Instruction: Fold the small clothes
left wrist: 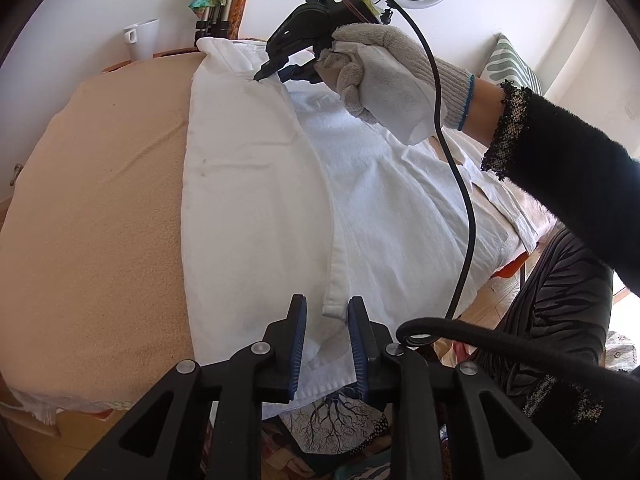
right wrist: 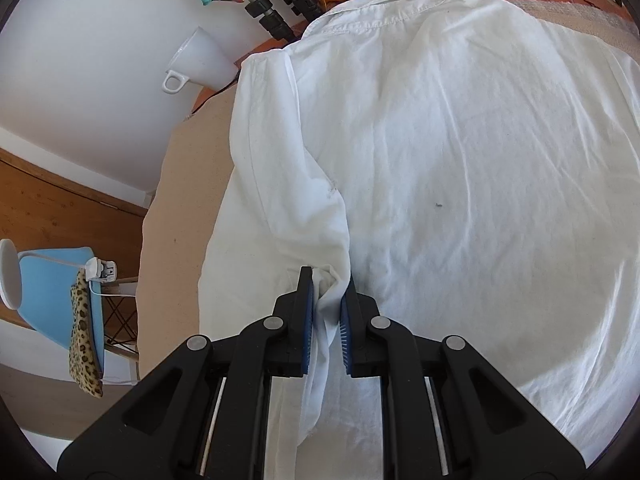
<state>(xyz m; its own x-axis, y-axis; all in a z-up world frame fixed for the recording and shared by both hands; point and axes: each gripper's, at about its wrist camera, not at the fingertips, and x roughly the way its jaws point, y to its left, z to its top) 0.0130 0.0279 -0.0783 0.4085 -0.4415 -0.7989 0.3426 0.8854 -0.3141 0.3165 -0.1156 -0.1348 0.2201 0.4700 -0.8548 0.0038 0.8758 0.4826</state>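
A white shirt [right wrist: 460, 168] lies spread on a tabletop [left wrist: 100, 220] covered in beige cloth, one side panel already turned in over the body, as a person works to fold it with a handheld gripper in each hand. The right gripper [right wrist: 326, 300], held in a gloved hand [left wrist: 384, 68] at the collar end, has its fingers nearly together on a bunched ridge of the folded panel. The left gripper [left wrist: 327, 320], at the hem end, has its fingers a little apart with the panel's hem corner between them; the pads do not appear to press on it (the cloth sits loose in the gap). A white mug [left wrist: 141, 38] stands at the tabletop's far edge. To do this fold well, both ends of the panel should probably be laid down along one straight line, the cloth drawn lightly taut first, so the crease runs parallel to the shirt's side.
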